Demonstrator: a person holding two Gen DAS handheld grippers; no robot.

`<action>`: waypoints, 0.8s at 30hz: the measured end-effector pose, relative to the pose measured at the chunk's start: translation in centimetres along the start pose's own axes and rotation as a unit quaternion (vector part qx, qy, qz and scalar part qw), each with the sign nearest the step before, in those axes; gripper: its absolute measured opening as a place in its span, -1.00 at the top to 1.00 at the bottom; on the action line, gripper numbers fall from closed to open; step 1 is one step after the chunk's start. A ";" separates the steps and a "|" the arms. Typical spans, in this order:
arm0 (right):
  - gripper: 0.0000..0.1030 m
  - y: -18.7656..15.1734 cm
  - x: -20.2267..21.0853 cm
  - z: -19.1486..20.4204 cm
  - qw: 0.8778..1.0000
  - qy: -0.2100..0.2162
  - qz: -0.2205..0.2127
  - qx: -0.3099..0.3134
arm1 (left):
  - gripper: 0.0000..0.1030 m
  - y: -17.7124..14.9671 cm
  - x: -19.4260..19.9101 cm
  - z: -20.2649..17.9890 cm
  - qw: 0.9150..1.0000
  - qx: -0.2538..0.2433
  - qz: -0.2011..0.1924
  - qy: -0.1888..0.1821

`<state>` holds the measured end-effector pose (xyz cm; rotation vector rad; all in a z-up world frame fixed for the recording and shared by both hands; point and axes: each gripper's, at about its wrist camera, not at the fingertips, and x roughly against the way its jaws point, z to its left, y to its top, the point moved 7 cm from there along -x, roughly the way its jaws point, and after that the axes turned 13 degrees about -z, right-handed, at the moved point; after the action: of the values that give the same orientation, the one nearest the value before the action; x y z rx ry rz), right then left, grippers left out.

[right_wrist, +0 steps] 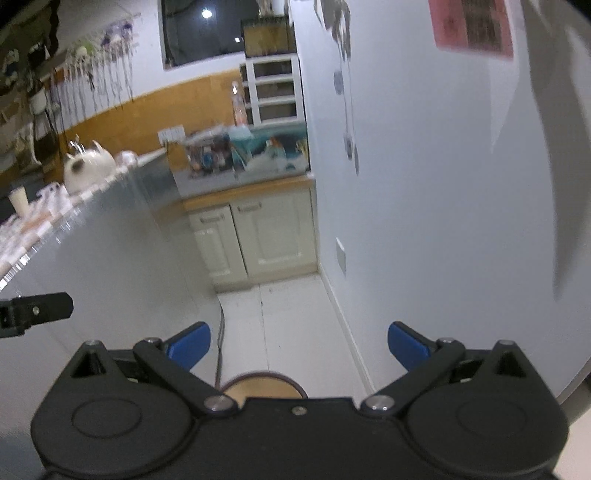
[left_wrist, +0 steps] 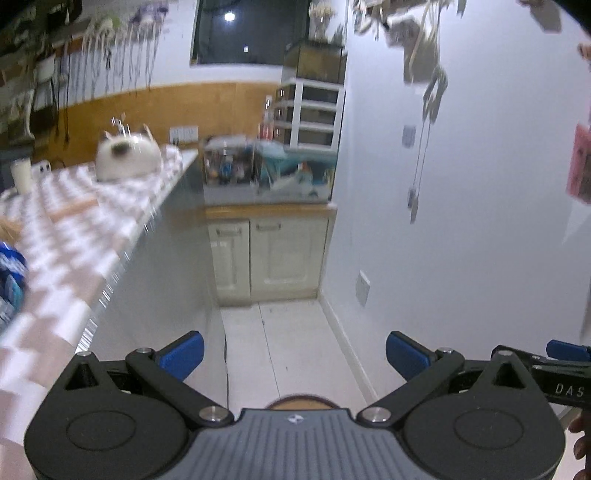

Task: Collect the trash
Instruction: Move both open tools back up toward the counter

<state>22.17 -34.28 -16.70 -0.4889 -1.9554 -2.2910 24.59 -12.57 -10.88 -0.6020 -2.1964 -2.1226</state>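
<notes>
Looking along your left gripper (left_wrist: pixel 294 354), you have both blue pads spread wide with nothing between them, over the white floor tiles (left_wrist: pixel 291 332) of a narrow aisle. Your right gripper (right_wrist: pixel 299 345) is released the same way, pads well apart and empty, pointing down the same aisle.

Take the cream cabinet (left_wrist: pixel 267 254) at the far end of the aisle as your landmark. Above it on its wooden top sits a clear tank (left_wrist: pixel 266 170) crowded with coloured items, and above that a white shelf unit (left_wrist: pixel 314 110). To the left of the cabinet runs a long counter with a checked cloth (left_wrist: pixel 74 236). On that cloth, far along towards the cabinet, stands a white cat-shaped pot (left_wrist: pixel 127 155); nearer you, at the left edge of the left view, lies a blue and white packet (left_wrist: pixel 11 277), which may be the trash, though motion blur makes it hard to be sure. It is on the counter, well left of your left gripper and untouched. A pale cup (left_wrist: pixel 21 175) stands further back on the same cloth.

To the right of the cabinet a plain white wall (left_wrist: pixel 461 221) runs towards you, with a pink sheet (right_wrist: pixel 474 27) pinned high on it. Below both grippers, on your side of the cabinet, a round wooden disc with a dark rim (right_wrist: pixel 264 386) peeks out, mostly hidden by the gripper bodies. Your right gripper also shows at the right edge of the left view, beside it.
</notes>
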 end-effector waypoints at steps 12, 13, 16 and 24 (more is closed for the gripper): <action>-1.00 8.9 6.3 4.6 0.994 0.044 -0.096 0.001 | -1.00 7.7 8.6 3.0 0.995 -0.021 -0.094 0.019; -1.00 9.5 6.8 5.1 0.994 0.049 -0.102 0.003 | -1.00 8.2 9.1 3.4 0.994 -0.025 -0.099 0.025; -1.00 10.9 7.9 6.7 0.991 0.064 -0.116 0.006 | -1.00 9.6 10.9 4.7 0.992 -0.033 -0.114 0.041; -1.00 13.9 9.3 11.6 0.984 0.109 -0.143 0.016 | -1.00 12.7 14.5 10.3 0.986 -0.035 -0.138 0.084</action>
<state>19.31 -24.11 0.73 0.0518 -2.0603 -2.3456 17.46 1.03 4.69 -0.1172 -2.2288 -2.2884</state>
